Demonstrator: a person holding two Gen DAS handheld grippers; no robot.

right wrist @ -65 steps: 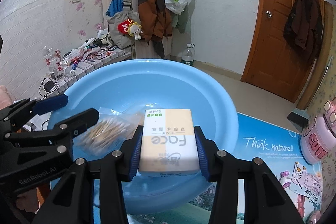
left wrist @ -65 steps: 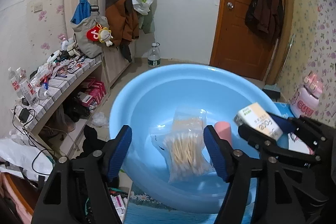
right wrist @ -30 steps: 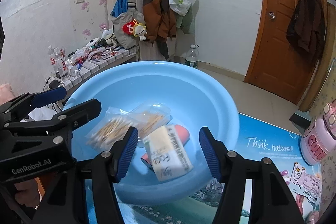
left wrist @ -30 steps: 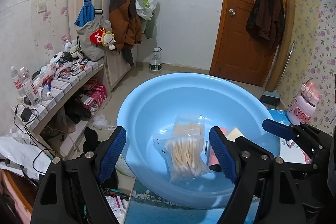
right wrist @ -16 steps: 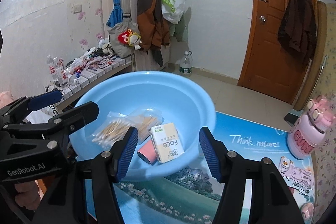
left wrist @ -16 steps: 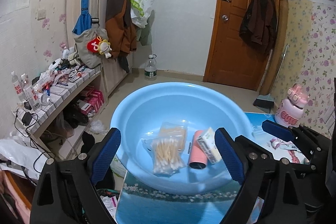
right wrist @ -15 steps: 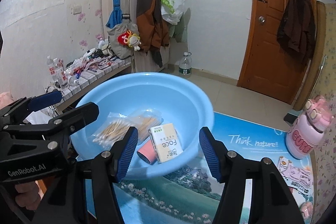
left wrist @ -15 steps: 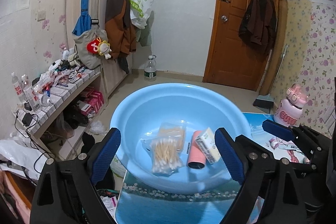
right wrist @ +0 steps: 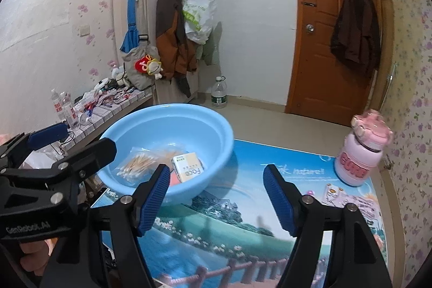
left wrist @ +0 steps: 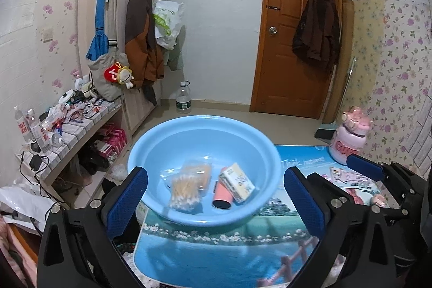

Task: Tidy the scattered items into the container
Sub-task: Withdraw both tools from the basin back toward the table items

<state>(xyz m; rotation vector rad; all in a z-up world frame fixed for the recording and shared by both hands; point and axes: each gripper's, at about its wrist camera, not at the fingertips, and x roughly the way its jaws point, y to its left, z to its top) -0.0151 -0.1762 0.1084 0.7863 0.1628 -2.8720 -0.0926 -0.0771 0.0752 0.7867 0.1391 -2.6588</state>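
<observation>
A light blue basin (left wrist: 162, 142) (right wrist: 216, 131) stands on the table's left part. Inside lie two bags of cotton swabs (left wrist: 186, 190) (right wrist: 137, 162), a pink tube (left wrist: 222, 196) and a yellow-and-white tissue pack (left wrist: 237, 181) (right wrist: 188, 167). My left gripper (left wrist: 216, 196) is open and empty, held back from the basin's near rim. My right gripper (right wrist: 216, 196) is open and empty, above the table mat to the right of the basin. The left gripper also shows in the right wrist view (right wrist: 73, 142).
A pink bottle (left wrist: 349, 142) (right wrist: 361, 150) stands at the table's right back, with a small printed card (right wrist: 334, 193) before it. The table (right wrist: 243, 220) carries a blue scenic mat. A cluttered shelf (left wrist: 67, 120) runs along the left wall.
My right gripper opened and let the tissue pack drop into the basin. Both grippers then drew back and up from the basin.
</observation>
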